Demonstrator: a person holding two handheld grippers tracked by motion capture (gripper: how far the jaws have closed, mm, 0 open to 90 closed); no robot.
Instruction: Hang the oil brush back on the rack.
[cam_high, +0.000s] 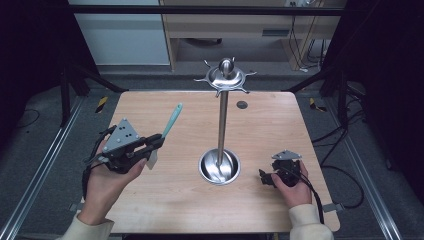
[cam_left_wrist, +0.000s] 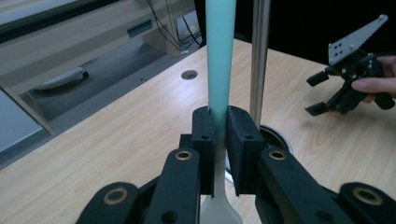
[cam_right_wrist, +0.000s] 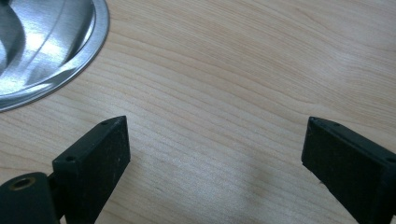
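Note:
A utensil with a teal handle (cam_high: 171, 120) and a whitish head is clamped in my left gripper (cam_high: 156, 145), above the left half of the wooden table (cam_high: 150, 200). In the left gripper view both pads (cam_left_wrist: 204, 135) press on the handle (cam_left_wrist: 219, 51), which rises straight up; the pale head (cam_left_wrist: 219, 207) hangs below. A steel hanging stand (cam_high: 222, 120) rises mid-table from a round base (cam_high: 219, 167), with a hooked crown (cam_high: 226, 76) on top. My right gripper (cam_high: 266, 178) rests low at the base's right, jaws wide apart with bare wood between them (cam_right_wrist: 217, 158).
A small dark round hole (cam_high: 242, 104) sits in the table behind the stand. Dark frame struts (cam_high: 87, 75) and cables (cam_high: 345, 175) flank the table. Shelving and a cabinet (cam_high: 225, 25) stand beyond the far edge. The stand's base rim (cam_right_wrist: 51, 51) lies close to my right gripper.

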